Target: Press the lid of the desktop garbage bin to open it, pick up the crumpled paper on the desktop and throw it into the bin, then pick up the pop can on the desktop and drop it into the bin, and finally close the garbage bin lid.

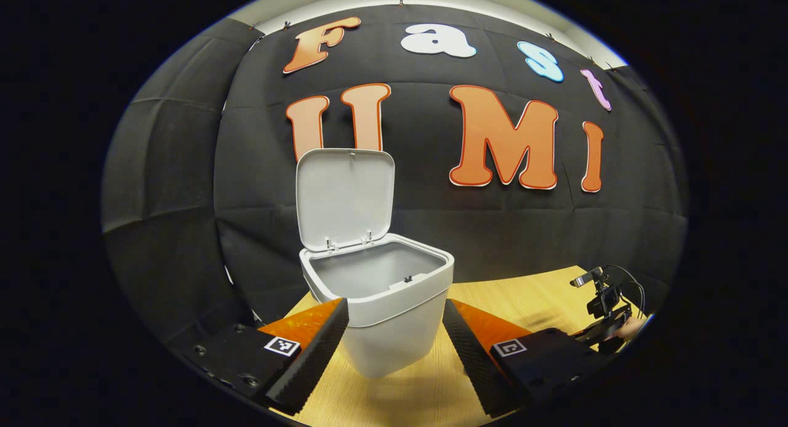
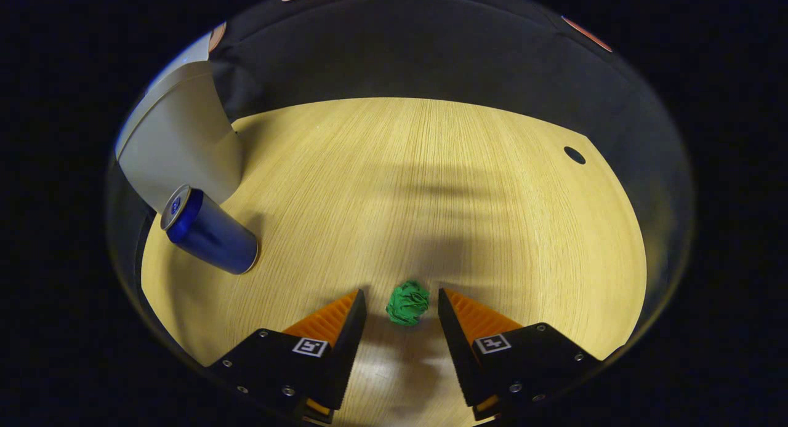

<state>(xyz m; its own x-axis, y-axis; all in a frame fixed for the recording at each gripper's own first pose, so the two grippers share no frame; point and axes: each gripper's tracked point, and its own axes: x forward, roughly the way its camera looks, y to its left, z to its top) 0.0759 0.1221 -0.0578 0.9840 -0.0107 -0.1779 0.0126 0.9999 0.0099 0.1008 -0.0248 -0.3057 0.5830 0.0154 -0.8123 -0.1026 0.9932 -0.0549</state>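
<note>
In the left gripper view, left gripper [image 1: 394, 328] released, jaws set wide, one finger [image 1: 311, 353] on each side of the garbage bin [image 1: 385, 310], neither pressing on it. Bin standing upright on the wooden bench [image 1: 523, 298], pale grey, lid [image 1: 345, 196] swung up and back on its hinges, the inside grey as far as it shows. Right of the bin, near the bench's far right edge, the other gripper [image 1: 606, 304] with a cable, held by a hand [image 1: 631, 328]; too small there to tell how its jaws stand.

In the right gripper view, bin's grey side [image 2: 178, 150] at the far left of the bench [image 2: 431, 181]. Just in front of the bin, blue pop can [image 2: 209, 233], silver top toward the camera; upright or tipped, cannot tell; base looks close to the bin's foot, touching or not unclear. Well right of the bin and can, green crumpled paper [image 2: 407, 303] lying on the bench, between the tips of the right gripper [image 2: 401, 307]. Jaws released, a gap on each side of the paper, neither finger [image 2: 345, 328] touching it. Farther right of the bin, toward the bench's far corner, a small dark round hole [image 2: 574, 155] in the wood.
</note>
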